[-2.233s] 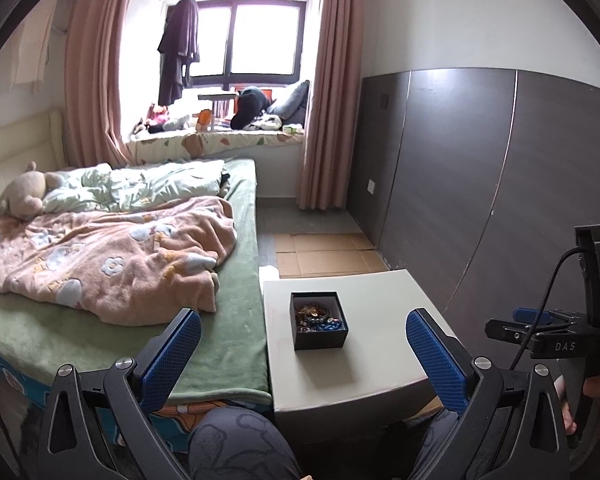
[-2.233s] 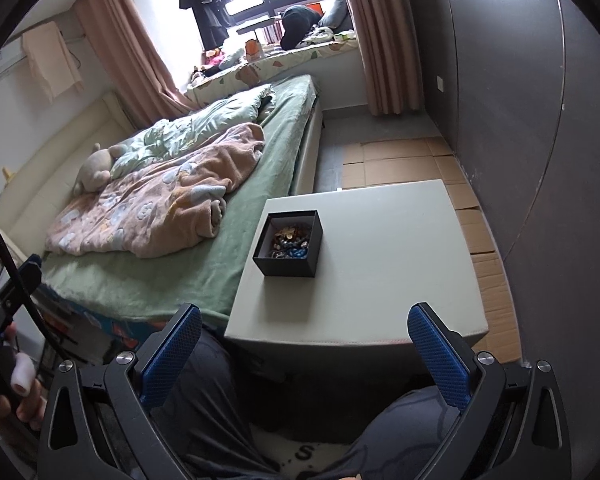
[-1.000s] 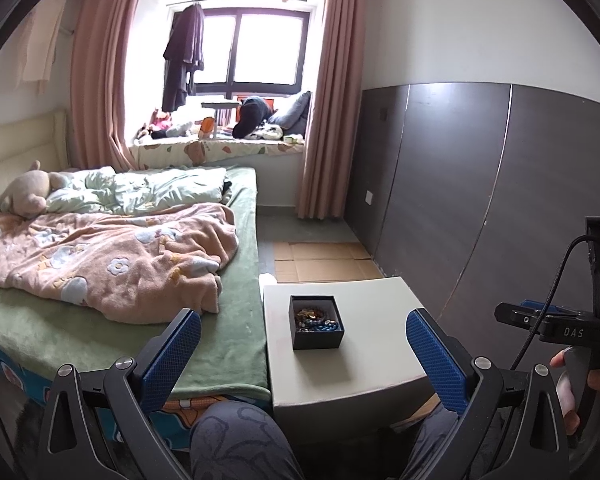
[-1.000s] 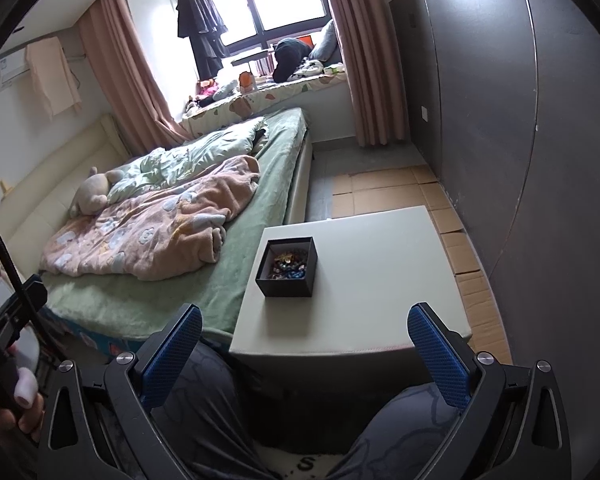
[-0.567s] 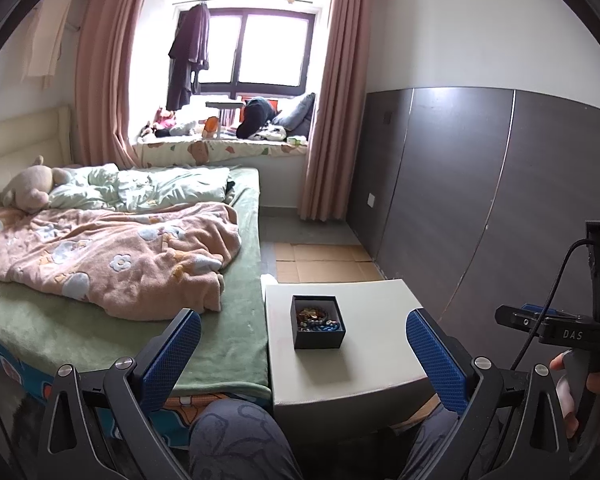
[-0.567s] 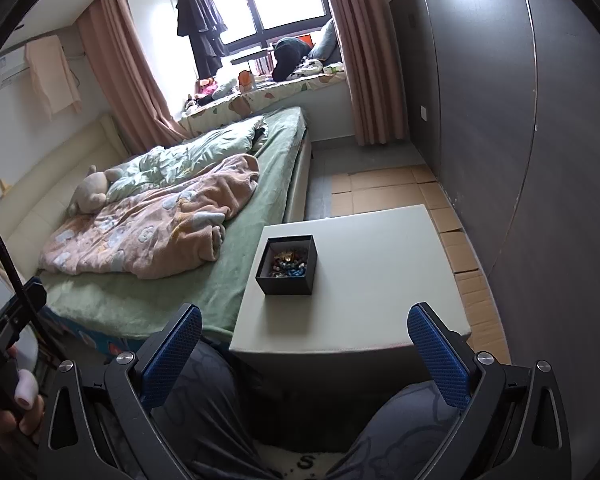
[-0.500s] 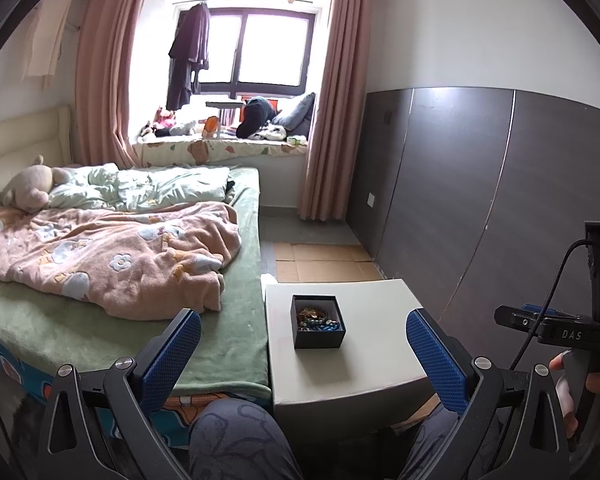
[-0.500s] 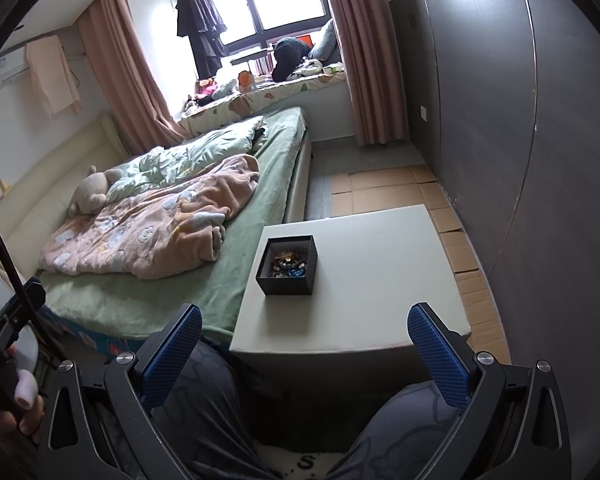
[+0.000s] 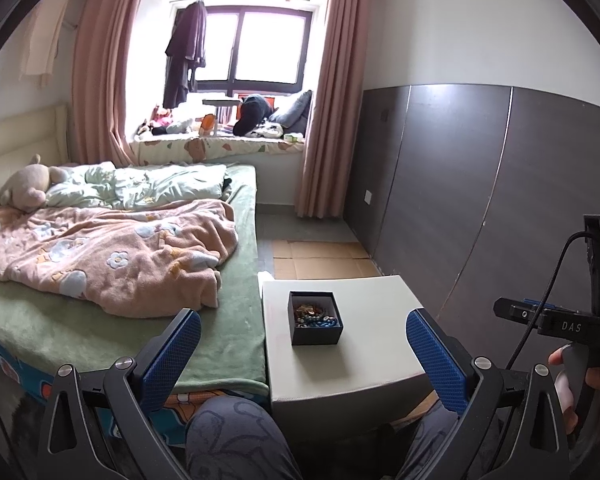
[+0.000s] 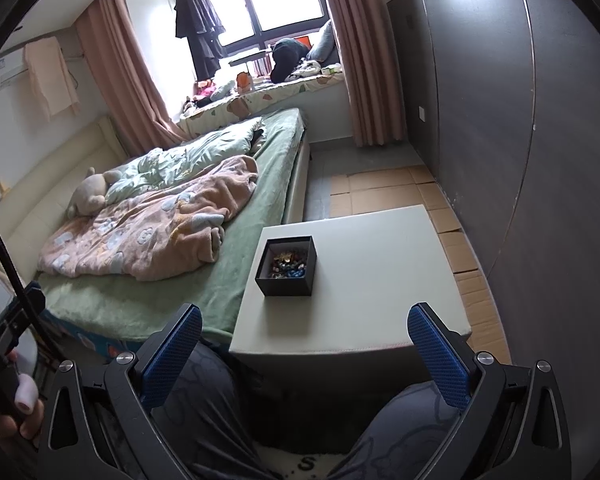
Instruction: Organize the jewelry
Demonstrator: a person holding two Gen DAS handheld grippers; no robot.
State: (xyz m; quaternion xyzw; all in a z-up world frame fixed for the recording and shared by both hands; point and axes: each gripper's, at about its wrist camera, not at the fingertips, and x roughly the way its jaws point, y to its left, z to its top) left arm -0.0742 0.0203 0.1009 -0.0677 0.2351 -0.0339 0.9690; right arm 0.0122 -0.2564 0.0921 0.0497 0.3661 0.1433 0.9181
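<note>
Bedroom; one white tabletop (image 10: 380, 272) beside the bed (image 10: 148, 304), dark wall panels on the other side. One black box (image 10: 287, 280) near the tabletop's bed-side edge, holding mixed jewelry (image 10: 287, 265), pieces too small to count. Rest of tabletop bare. Left hand-held gripper (image 9: 302, 354) and right hand-held gripper (image 10: 305, 352) both spread wide, empty, short of the tabletop.

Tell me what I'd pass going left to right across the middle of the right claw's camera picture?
Stuffed bear → pink flowered blanket → green bed cover → black jewelry box → white table → cardboard on the floor → dark wall panels.
</note>
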